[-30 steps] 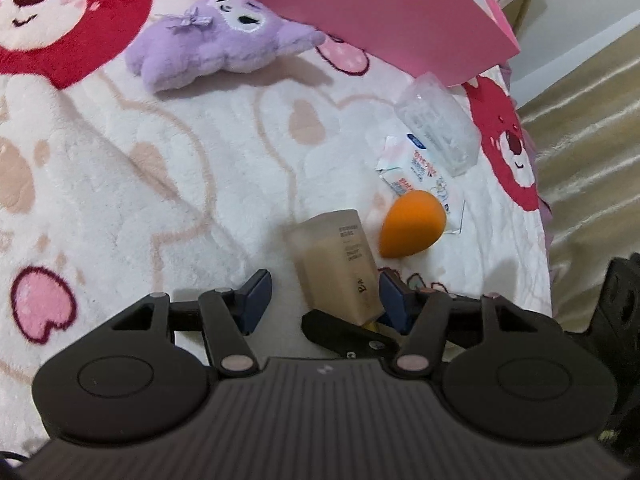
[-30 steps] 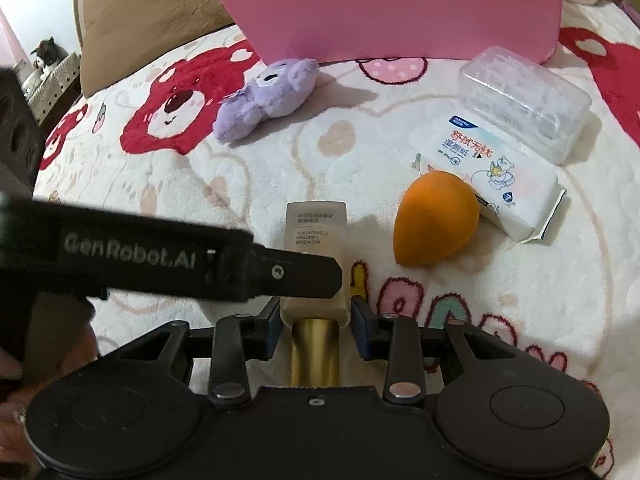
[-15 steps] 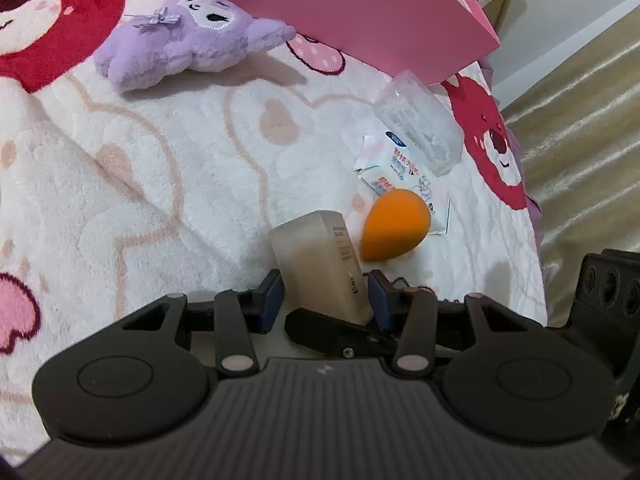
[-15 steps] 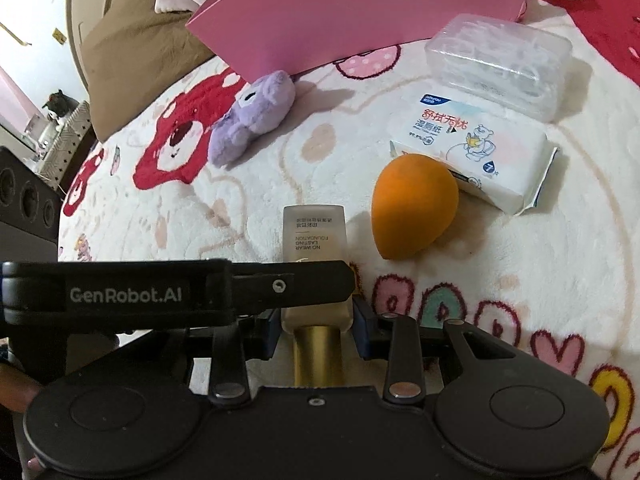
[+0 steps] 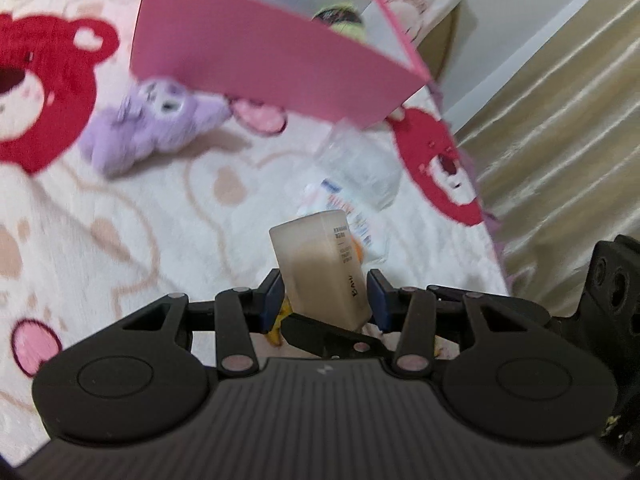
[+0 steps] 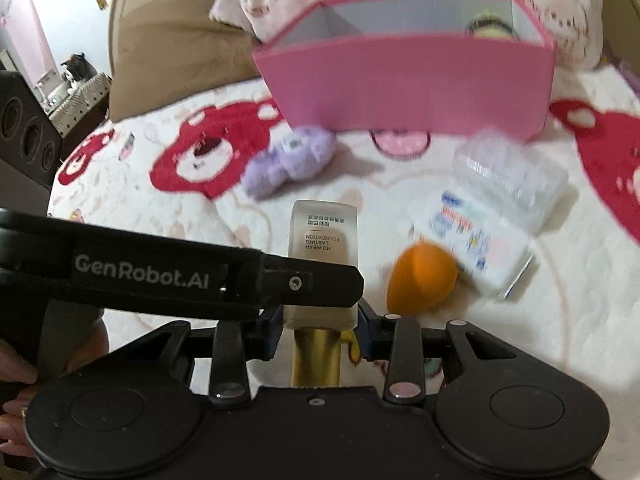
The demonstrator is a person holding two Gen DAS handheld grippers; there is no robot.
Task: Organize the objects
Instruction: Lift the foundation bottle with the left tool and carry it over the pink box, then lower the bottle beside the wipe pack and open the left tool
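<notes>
A frosted foundation bottle [image 5: 320, 264] with beige liquid and a gold cap is held up off the bear-print blanket. My left gripper [image 5: 326, 296] is shut on its body, blue pads against both sides. My right gripper [image 6: 320, 324] grips the same bottle [image 6: 322, 236] just above the gold cap; its jaws are opening slightly, with the bottle still between the pads. The left gripper's black finger crosses the right wrist view in front of the bottle. Beyond stands an open pink box [image 6: 408, 80] [image 5: 260, 64].
On the blanket lie an orange makeup sponge [image 6: 422, 276], a tissue pack [image 6: 476, 244], a clear plastic case [image 6: 512, 176] and a purple plush [image 5: 156, 120]. A yellow-green item [image 6: 490, 26] sits inside the box. The bed's edge and a curtain are at the right of the left wrist view.
The left jaws closed onto the bottle. Both grippers then rose together with it, lifting it off the blanket and tilting up, so the box's inside now shows.
</notes>
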